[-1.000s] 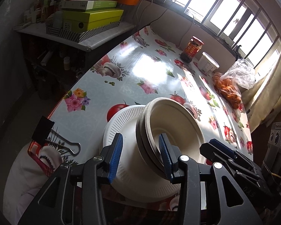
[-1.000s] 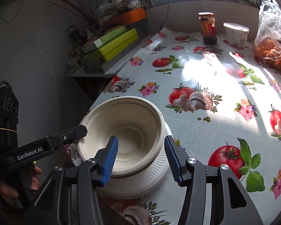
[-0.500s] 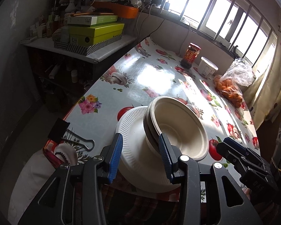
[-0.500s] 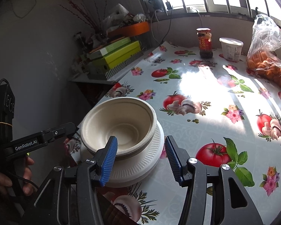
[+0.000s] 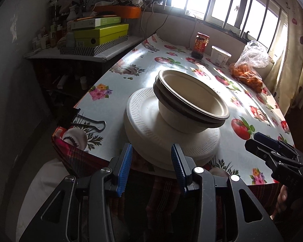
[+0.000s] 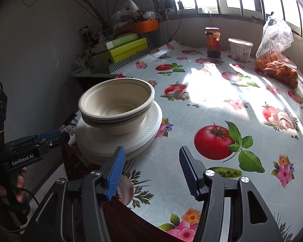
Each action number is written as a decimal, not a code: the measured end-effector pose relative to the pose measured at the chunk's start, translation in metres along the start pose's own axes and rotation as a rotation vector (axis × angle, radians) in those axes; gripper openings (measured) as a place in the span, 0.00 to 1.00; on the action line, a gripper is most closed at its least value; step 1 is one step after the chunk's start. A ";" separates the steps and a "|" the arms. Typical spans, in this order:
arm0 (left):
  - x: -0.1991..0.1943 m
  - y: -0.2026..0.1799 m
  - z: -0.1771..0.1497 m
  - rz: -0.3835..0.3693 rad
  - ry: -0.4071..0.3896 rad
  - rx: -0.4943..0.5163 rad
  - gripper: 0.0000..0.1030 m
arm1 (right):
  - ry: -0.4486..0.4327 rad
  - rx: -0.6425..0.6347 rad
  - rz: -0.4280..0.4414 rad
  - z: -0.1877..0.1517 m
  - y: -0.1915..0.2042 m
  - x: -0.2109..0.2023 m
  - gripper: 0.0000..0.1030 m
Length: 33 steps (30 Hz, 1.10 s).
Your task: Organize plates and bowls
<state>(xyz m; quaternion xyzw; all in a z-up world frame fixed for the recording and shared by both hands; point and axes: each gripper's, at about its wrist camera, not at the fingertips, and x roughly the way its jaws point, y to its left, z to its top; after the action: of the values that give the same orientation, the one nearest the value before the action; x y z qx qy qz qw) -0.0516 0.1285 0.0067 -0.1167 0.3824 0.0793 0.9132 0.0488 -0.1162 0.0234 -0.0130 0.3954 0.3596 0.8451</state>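
Two beige bowls (image 5: 192,92) sit nested on a stack of white ribbed plates (image 5: 145,117) at the near corner of the table. My left gripper (image 5: 151,151) hangs open just short of the plates' near rim, nothing between its blue pads. In the right wrist view the bowls (image 6: 117,109) and plates (image 6: 131,139) lie to the upper left. My right gripper (image 6: 151,151) stands open over bare tablecloth beside them, touching nothing. The left gripper (image 6: 40,141) shows at that view's left edge, held by a hand.
The table (image 5: 131,80) has a tomato-and-flower cloth. A binder clip (image 5: 91,123) lies left of the plates. At the far end stand a red jar (image 6: 212,42), a white tub (image 6: 240,49) and a bag of oranges (image 6: 276,68). A shelf with green boxes (image 5: 101,34) stands left.
Both grippers have drawn back from the stack toward the table's near edge. The bowls and plates stay put. The right jaws stand slightly wider.
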 end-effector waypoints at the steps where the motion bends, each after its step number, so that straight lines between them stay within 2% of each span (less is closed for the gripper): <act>1: 0.001 -0.001 -0.004 0.007 0.004 0.004 0.40 | -0.001 -0.007 -0.007 -0.003 -0.001 -0.001 0.55; 3: 0.003 -0.005 -0.010 0.023 0.015 0.015 0.40 | 0.009 -0.004 -0.027 -0.009 -0.005 0.000 0.56; 13: 0.016 -0.031 -0.035 0.000 0.064 0.072 0.40 | 0.069 0.027 -0.036 -0.026 -0.019 0.009 0.56; 16: 0.014 -0.039 -0.037 -0.004 0.050 0.095 0.40 | 0.080 0.021 -0.034 -0.029 -0.018 0.011 0.57; 23: 0.021 -0.051 -0.040 0.018 0.083 0.117 0.40 | 0.097 0.019 -0.045 -0.033 -0.020 0.013 0.57; 33: 0.027 -0.054 -0.041 0.048 0.092 0.113 0.40 | 0.098 0.011 -0.054 -0.033 -0.021 0.015 0.59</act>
<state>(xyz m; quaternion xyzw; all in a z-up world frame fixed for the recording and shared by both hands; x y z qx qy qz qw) -0.0481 0.0667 -0.0316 -0.0593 0.4305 0.0739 0.8976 0.0471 -0.1329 -0.0150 -0.0366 0.4380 0.3334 0.8341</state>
